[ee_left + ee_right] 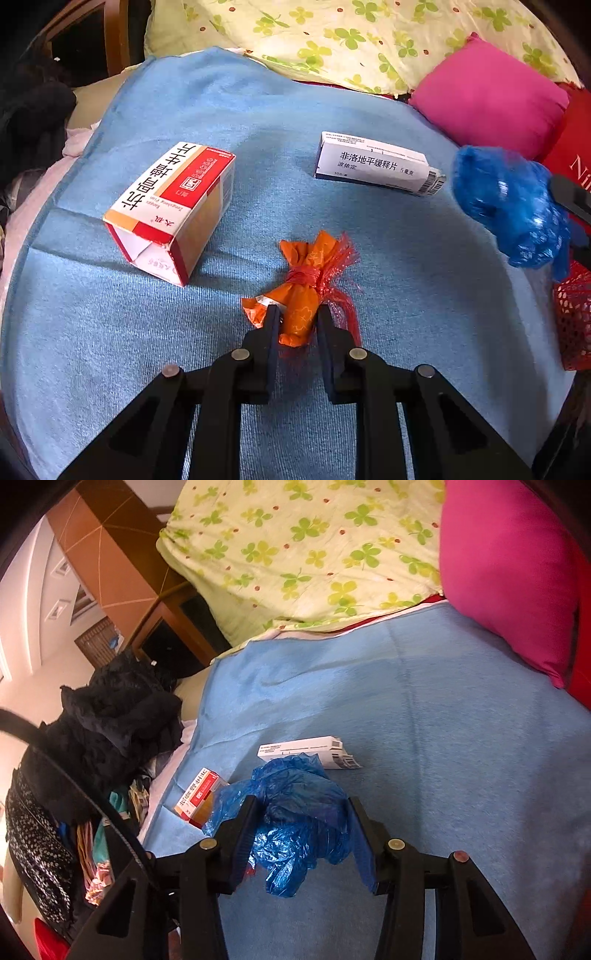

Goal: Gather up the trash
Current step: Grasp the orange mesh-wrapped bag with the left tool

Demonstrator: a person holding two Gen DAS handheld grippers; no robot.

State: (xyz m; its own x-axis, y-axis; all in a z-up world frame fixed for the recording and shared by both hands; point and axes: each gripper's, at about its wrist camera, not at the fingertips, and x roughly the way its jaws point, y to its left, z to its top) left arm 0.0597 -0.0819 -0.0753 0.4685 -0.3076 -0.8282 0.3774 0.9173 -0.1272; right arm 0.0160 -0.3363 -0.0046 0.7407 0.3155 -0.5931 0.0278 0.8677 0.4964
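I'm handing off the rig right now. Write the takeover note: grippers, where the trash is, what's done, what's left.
Left gripper: shut on the orange wrapper bundle, which lies on the blue blanket.
Right gripper: shut on the crumpled blue plastic bag, held off the blanket.
On the blanket, untouched: red-and-white medicine box and white medicine box.
Red mesh item sits at the right edge of the left wrist view; what it is I cannot tell.
Done: two pieces gripped.
Left: drop both off, then collect both boxes. No bin is clearly in view.
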